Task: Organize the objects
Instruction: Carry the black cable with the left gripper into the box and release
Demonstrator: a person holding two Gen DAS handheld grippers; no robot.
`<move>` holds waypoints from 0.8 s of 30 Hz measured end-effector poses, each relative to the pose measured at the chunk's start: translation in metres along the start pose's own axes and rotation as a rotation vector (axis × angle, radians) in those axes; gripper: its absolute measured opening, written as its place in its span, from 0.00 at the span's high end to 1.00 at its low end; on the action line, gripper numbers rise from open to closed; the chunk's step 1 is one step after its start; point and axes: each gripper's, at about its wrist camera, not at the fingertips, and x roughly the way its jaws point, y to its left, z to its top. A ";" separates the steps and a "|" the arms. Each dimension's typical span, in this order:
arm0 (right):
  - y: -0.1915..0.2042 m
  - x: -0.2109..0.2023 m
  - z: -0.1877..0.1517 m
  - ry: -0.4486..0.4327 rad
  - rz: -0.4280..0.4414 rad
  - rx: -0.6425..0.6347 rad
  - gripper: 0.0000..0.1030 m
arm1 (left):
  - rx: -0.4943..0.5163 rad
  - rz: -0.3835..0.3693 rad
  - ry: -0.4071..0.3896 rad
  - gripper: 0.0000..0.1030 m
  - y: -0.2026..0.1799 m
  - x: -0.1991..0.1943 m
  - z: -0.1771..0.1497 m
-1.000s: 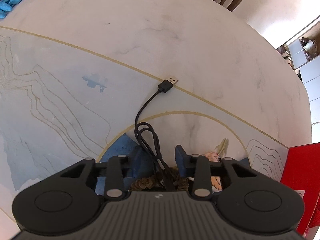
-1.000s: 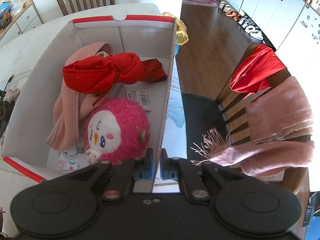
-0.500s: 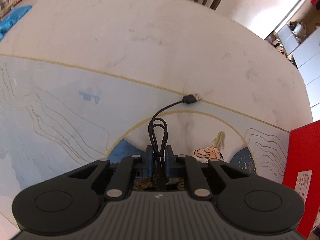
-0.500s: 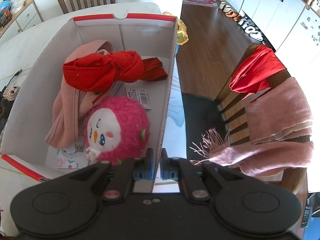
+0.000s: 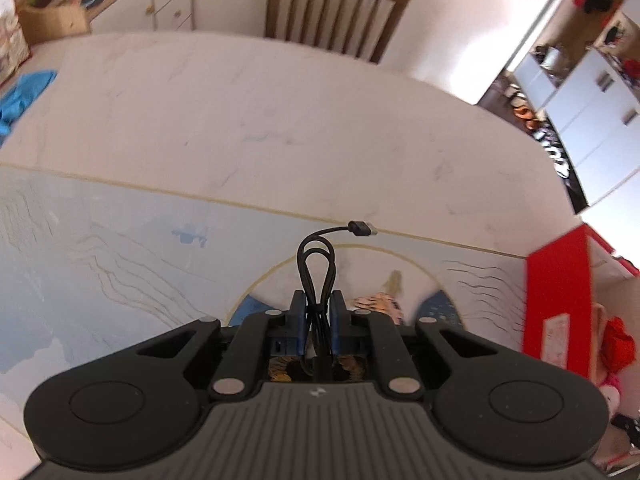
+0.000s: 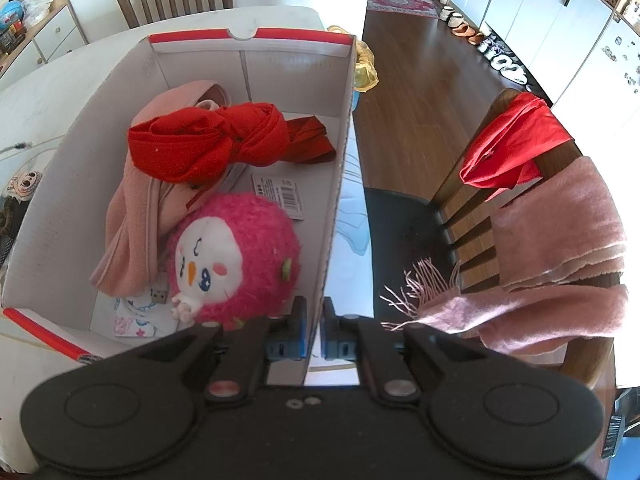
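Left gripper (image 5: 318,320) closed tight on a thin black USB cable (image 5: 316,276), blue pads pressing the bundled strands from both sides. Cable loop standing up past the fingertips, silver plug end (image 5: 363,229) bent off to the right, hanging above the table without touching it. Just behind the jaws, on the pale blue table mat with gold lines (image 5: 120,264), a small striped tiger toy (image 5: 380,304). Further out, bare white marble tabletop (image 5: 260,120), a blue cloth (image 5: 20,96) at the far left edge, a brown wooden chair (image 5: 336,8) beyond. At the right, red outer wall of a cardboard box (image 5: 560,300). Right gripper (image 6: 314,328) pinched narrow on the right wall of that same red and white box (image 6: 336,184), one pad inside, one outside. Inside the box, nearest the jaws, a round pink plush toy with white face (image 6: 236,256), then a pink scarf (image 6: 132,216), a knotted red cloth (image 6: 208,140), a white barcode label (image 6: 280,196). Beside the box, over dark wooden floor, a chair draped with a pink fringed scarf (image 6: 552,272) and a red garment (image 6: 512,144).
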 end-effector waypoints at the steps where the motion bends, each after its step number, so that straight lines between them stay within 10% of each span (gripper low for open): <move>1: 0.000 0.000 0.000 0.000 0.000 -0.001 0.94 | 0.013 -0.010 -0.004 0.90 -0.004 -0.007 -0.001; 24: 0.000 0.001 0.000 0.002 0.004 0.009 0.95 | 0.458 -0.319 -0.020 0.90 -0.194 -0.068 -0.028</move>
